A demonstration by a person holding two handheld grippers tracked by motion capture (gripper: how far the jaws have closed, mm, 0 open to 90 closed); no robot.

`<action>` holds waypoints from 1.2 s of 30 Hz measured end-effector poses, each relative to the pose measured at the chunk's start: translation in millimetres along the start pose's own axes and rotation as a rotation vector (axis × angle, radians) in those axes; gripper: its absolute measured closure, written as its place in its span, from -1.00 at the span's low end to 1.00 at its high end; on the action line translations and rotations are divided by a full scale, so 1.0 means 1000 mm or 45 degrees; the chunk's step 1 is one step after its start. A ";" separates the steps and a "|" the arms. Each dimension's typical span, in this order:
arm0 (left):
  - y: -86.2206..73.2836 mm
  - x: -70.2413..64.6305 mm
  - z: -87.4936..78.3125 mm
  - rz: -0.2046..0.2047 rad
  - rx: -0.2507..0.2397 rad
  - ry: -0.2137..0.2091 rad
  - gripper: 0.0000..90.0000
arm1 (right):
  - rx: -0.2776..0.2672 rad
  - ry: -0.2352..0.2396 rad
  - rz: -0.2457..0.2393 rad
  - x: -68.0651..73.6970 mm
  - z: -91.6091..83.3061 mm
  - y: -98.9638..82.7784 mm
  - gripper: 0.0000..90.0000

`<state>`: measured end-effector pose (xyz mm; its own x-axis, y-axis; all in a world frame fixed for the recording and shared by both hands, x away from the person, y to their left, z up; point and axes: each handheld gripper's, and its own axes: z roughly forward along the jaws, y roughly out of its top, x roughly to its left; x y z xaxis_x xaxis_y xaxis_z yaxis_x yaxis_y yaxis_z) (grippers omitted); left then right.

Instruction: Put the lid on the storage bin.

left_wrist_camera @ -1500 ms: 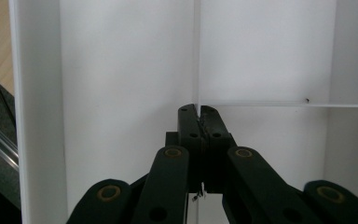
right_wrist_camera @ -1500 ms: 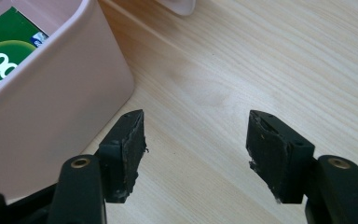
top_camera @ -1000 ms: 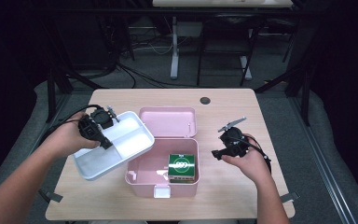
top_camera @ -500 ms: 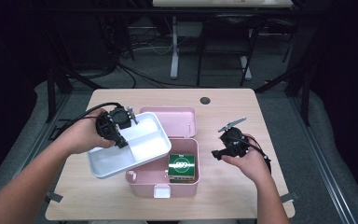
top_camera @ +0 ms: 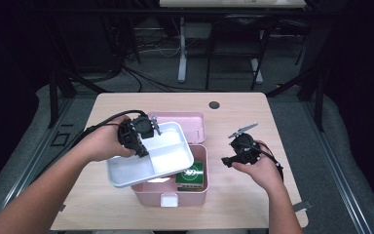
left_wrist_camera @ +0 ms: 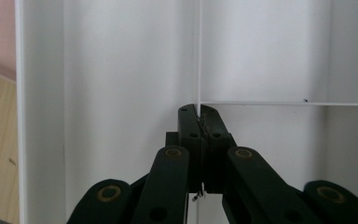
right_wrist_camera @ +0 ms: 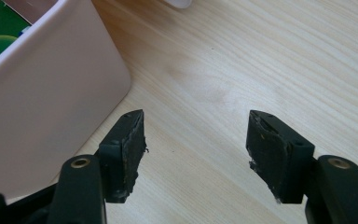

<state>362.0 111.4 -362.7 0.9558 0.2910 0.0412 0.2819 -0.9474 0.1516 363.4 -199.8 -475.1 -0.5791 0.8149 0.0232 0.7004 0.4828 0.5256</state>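
One tool (left_wrist_camera: 199, 122) clamps the white tray's (top_camera: 168, 156) divider.

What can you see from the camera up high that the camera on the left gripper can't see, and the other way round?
High view alone: the pink box, the green packet inside it, the right gripper with jaws open, the person's hands. Left gripper view alone: its jaws pinched on the thin divider wall, close up. Both: the white tray, the left gripper and a bit of wooden table.
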 end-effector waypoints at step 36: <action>0.041 -0.019 0.055 0.335 0.016 -0.029 0.97 | 0.018 -0.007 0.000 -0.001 0.006 -0.002 -0.18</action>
<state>359.9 59.3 -411.3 0.9980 0.0314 0.0550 0.0242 -0.9917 0.1263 364.5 -199.4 -481.3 -0.5768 0.8167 0.0182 0.7063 0.4873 0.5135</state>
